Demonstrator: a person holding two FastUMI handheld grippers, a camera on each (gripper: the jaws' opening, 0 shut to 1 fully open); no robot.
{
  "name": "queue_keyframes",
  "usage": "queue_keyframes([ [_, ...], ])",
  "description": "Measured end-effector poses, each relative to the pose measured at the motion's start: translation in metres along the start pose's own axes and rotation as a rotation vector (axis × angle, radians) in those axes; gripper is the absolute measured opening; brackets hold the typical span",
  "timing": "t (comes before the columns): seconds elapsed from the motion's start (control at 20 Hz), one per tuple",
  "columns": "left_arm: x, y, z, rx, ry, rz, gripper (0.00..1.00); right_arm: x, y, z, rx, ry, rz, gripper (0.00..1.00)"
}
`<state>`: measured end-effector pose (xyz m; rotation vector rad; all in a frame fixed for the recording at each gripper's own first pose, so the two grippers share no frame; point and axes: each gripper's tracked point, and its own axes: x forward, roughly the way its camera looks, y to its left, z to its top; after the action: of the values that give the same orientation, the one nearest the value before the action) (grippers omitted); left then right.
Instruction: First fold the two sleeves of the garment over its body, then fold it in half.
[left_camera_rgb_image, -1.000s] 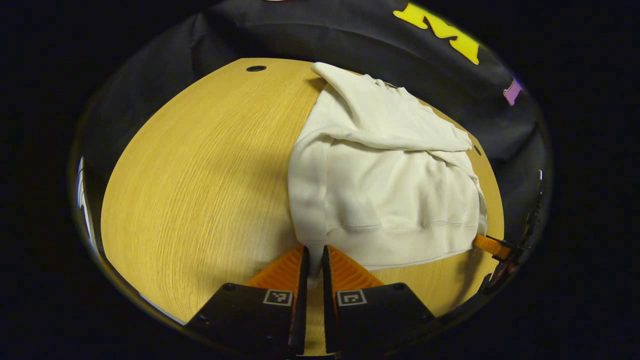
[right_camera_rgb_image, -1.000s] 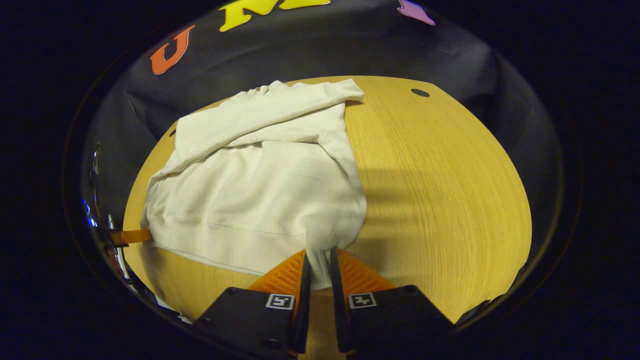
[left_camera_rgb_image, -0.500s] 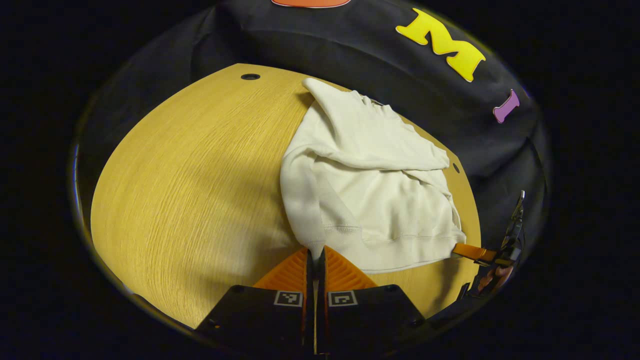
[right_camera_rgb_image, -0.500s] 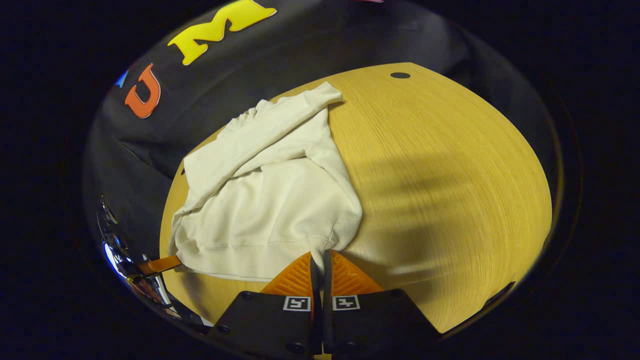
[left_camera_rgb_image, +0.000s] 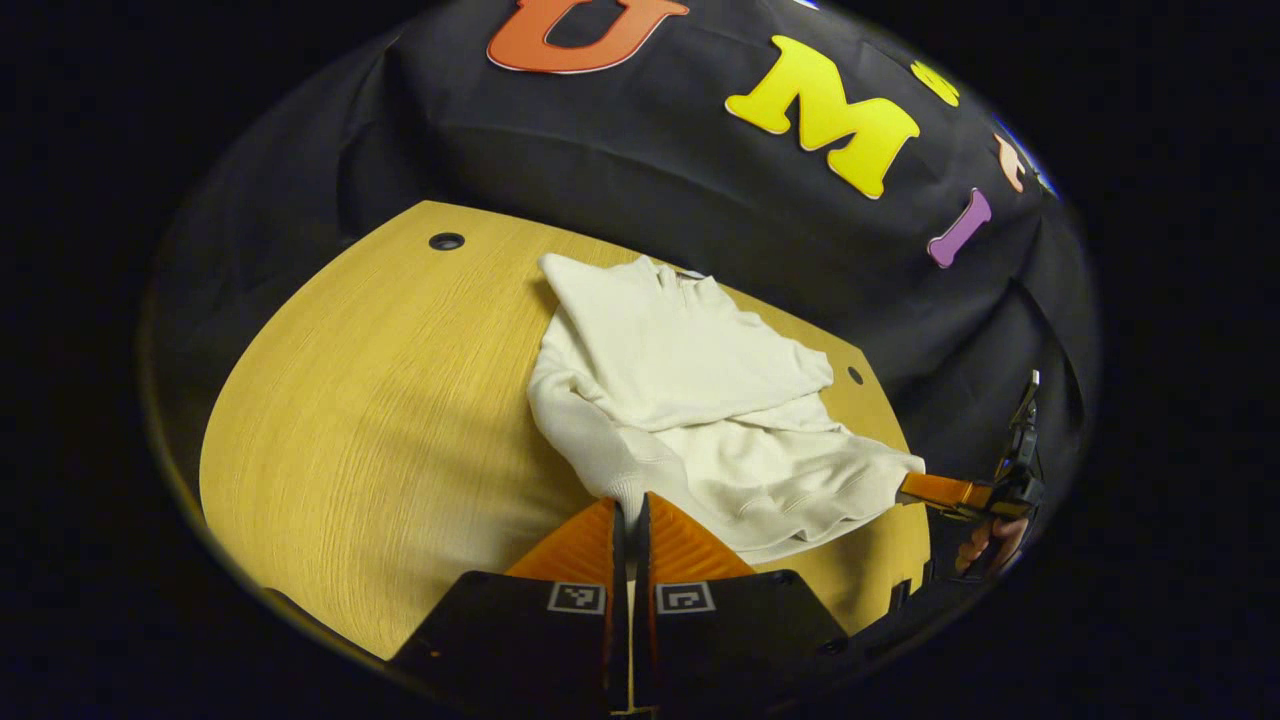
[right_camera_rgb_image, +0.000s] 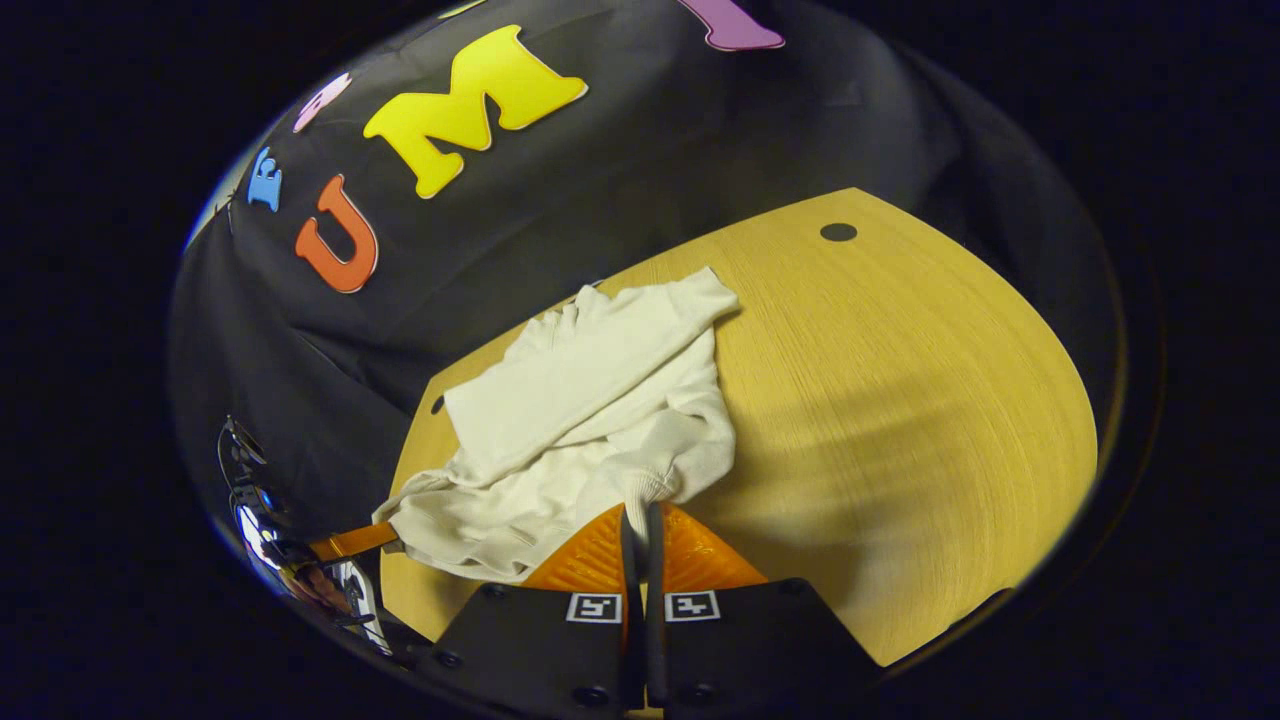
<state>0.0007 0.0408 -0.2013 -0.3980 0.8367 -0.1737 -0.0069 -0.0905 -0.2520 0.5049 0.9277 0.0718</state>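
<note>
A cream sweatshirt (left_camera_rgb_image: 680, 390) lies on the wooden table (left_camera_rgb_image: 370, 400), its sleeves folded over the body. My left gripper (left_camera_rgb_image: 630, 503) is shut on one bottom hem corner, held up off the table. In the same view my right gripper (left_camera_rgb_image: 930, 490) pinches the other hem corner at the far right. The right gripper view shows the sweatshirt (right_camera_rgb_image: 590, 400) with its lower part lifted and bunched. There my right gripper (right_camera_rgb_image: 640, 510) is shut on its hem corner, and my left gripper (right_camera_rgb_image: 350, 542) holds the opposite corner at the lower left.
The table (right_camera_rgb_image: 900, 400) has a small round hole (left_camera_rgb_image: 446, 241) near its far left corner and another hole (right_camera_rgb_image: 838, 232) near its far right corner. Black cloth walls stand close behind the table. A hand (left_camera_rgb_image: 985, 545) grips the right gripper.
Both grippers closed fully on the hem corners and rose. The hem came off the table and moved toward the collar, so the lower body now sags and bunches between them.
</note>
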Motion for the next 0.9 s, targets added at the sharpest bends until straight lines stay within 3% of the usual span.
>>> queue_keyframes([
  [0.35,0.013,-0.032,0.121,-0.098,-0.158,-0.073,0.05,0.010,0.061,0.112,-0.061,-0.094,0.054,0.01],
  [0.6,0.031,-0.050,0.208,-0.125,-0.247,-0.121,0.04,0.039,0.090,0.197,-0.125,-0.152,0.041,0.01],
  [0.8,0.074,-0.046,0.251,-0.153,-0.262,-0.110,0.04,0.082,0.089,0.230,-0.136,-0.142,0.020,0.01],
  [0.9,0.106,-0.028,0.259,-0.180,-0.262,-0.061,0.04,0.113,0.080,0.231,-0.156,-0.112,0.009,0.01],
])
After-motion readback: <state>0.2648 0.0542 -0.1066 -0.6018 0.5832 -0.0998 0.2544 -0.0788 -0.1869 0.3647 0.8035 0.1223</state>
